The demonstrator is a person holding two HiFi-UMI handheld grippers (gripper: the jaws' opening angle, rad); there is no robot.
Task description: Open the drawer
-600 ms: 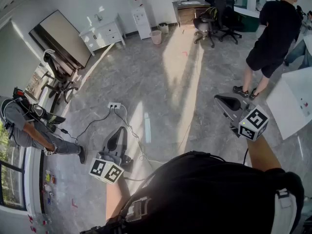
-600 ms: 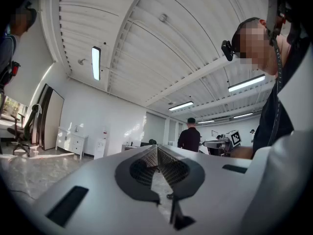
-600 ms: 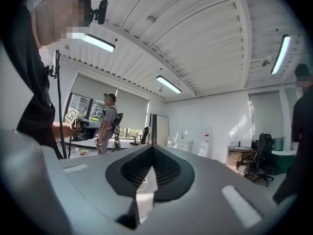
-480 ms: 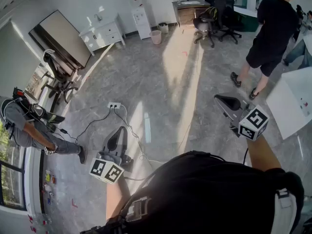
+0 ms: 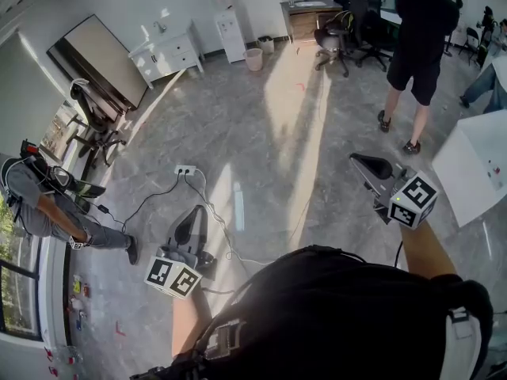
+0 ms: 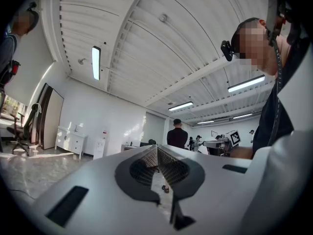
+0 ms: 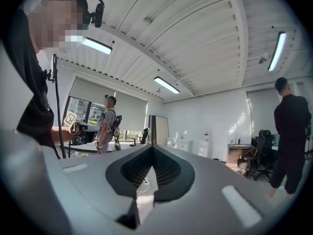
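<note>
A white cabinet with drawers [image 5: 166, 54] stands against the far wall, a long way across the floor from both grippers. It shows small in the left gripper view [image 6: 71, 141] and in the right gripper view [image 7: 183, 144]. My left gripper [image 5: 190, 216] is held low at the left, jaws shut with the tips meeting [image 6: 157, 147] and nothing between them. My right gripper [image 5: 366, 165] is at the right, also shut and empty [image 7: 152, 146]. Both point out over the bare floor.
A person in black [image 5: 416, 38] stands at the upper right near office chairs [image 5: 348, 26]. Another person [image 5: 47, 204] with a backpack is at the left. A power strip with its cable [image 5: 185, 170] lies on the floor. A white table [image 5: 475, 165] is at the right edge.
The person in black has walked farther away, toward the top of the head view. Both grippers have kept their places and stayed shut.
</note>
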